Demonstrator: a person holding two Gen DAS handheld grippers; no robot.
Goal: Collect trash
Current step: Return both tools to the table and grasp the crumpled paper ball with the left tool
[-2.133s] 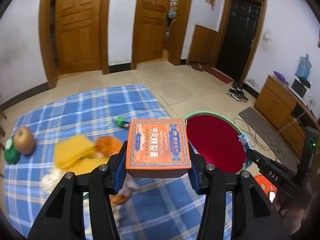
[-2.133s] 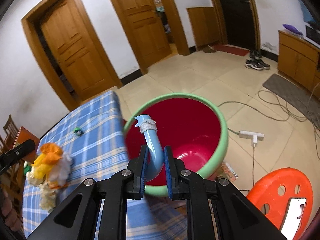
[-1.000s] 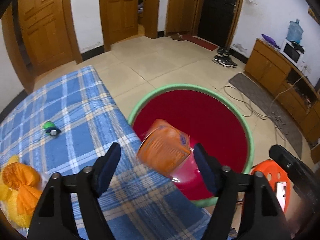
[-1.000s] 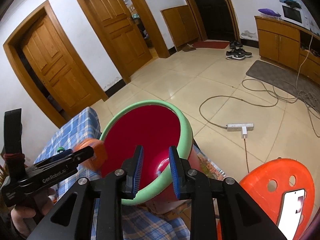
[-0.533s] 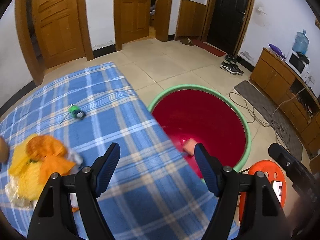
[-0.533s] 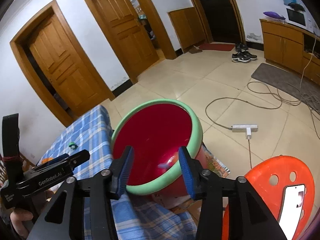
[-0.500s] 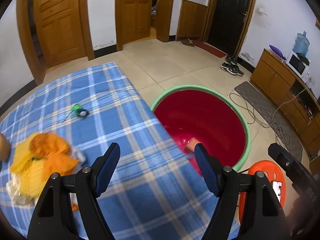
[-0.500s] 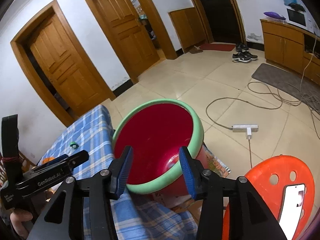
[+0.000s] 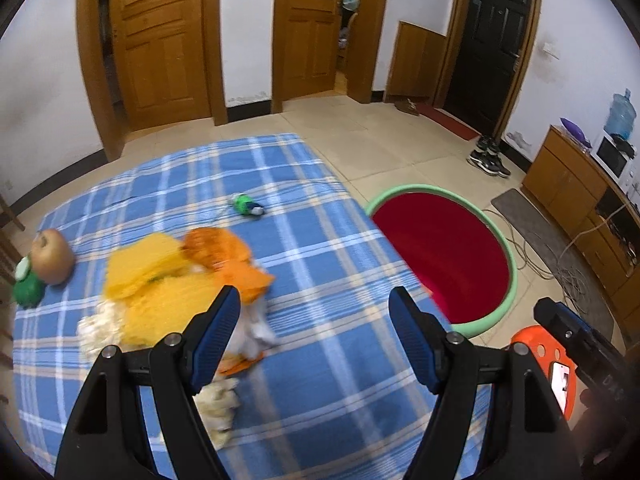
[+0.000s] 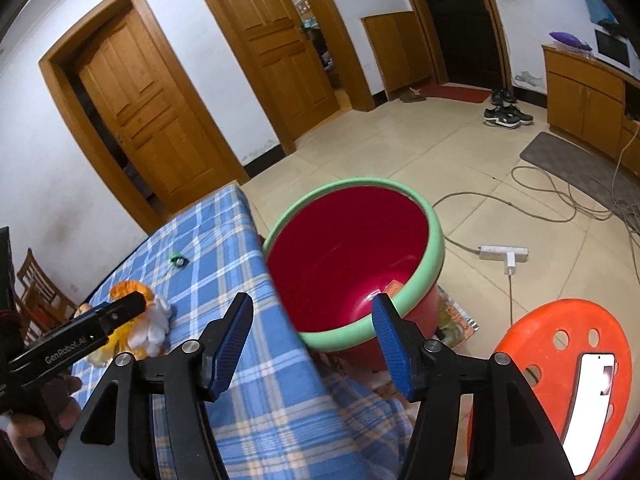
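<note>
A red bin with a green rim (image 9: 505,240) (image 10: 434,240) stands on the floor at the right edge of the blue checked table (image 9: 312,248) (image 10: 224,248). An orange box (image 10: 392,289) lies at its bottom. A heap of yellow and orange net with white tissue (image 9: 176,272) (image 10: 148,324) lies on the cloth, with a small green piece (image 9: 245,204) (image 10: 177,259) beyond it. My left gripper (image 9: 314,304) hovers open over the cloth, just right of the heap, nothing between its fingers. My right gripper (image 10: 312,310) is over the bin's near rim, its jaws opening and empty.
An apple-like fruit (image 9: 52,256) and a green thing (image 9: 27,288) lie at the table's left edge. An orange stool (image 10: 560,364) with a phone (image 10: 588,404) on it stands right of the bin. Cables and a power strip (image 10: 504,254) lie on the tiled floor.
The left gripper let the orange box drop into the bin and swung left, back over the table toward the heap. The right gripper released its blue piece into the bin and its jaws widened.
</note>
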